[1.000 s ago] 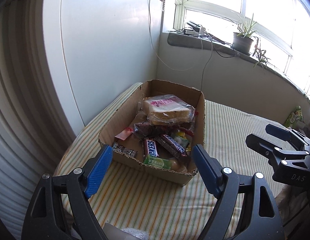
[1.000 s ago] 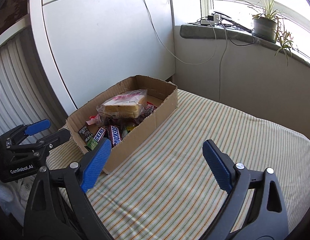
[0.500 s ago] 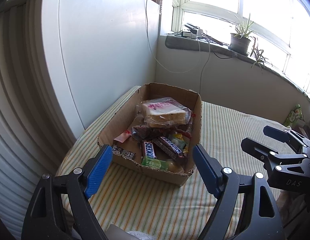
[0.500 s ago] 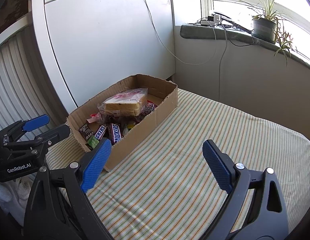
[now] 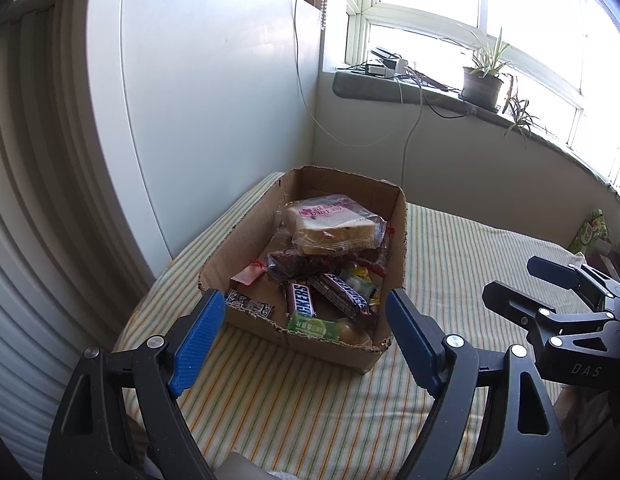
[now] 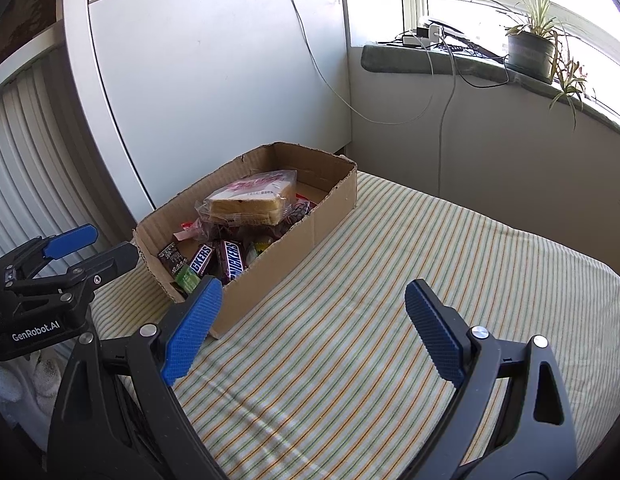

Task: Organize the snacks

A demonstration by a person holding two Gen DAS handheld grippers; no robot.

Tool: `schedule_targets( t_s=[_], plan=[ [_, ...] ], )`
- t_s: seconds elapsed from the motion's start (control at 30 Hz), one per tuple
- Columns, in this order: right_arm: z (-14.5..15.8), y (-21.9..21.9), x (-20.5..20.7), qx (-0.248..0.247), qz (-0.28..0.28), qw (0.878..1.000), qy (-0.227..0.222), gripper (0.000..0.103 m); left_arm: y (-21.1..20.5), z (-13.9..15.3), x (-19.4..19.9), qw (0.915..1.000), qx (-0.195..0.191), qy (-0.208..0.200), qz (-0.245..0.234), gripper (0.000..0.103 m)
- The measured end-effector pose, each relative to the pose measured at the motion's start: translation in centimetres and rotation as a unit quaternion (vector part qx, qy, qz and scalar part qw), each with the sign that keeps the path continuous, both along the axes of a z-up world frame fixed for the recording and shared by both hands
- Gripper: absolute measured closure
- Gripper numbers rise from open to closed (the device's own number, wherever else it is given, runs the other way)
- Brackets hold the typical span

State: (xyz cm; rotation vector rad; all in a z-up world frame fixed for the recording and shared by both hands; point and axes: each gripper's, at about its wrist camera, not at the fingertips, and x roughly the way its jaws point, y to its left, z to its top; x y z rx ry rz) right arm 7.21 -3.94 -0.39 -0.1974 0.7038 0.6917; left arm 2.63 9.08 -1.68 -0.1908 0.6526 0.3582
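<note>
Snacks sit piled in the cardboard box (image 5: 393, 236) on the striped cloth (image 6: 369, 340), bagged sandwich (image 5: 333, 230) on top, Snickers bars (image 5: 337, 294) at the near end, likely gathered for sorting. Left gripper (image 5: 304, 332) hovers before the box's near edge, spread wide, holding nothing. Right gripper (image 6: 311, 326) is likewise wide apart over bare cloth, touching nothing.
</note>
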Motion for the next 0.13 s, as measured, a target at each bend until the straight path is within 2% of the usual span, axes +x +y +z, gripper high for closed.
schedule_targets(
  t_s=[0.13],
  plan=[
    [-0.20, -0.28, 0.16, 0.000, -0.006, 1.000, 0.000, 0.008, -0.03, -0.18, 0.13, 1.0000, 0.001, 0.002, -0.001, 0.020]
  ],
)
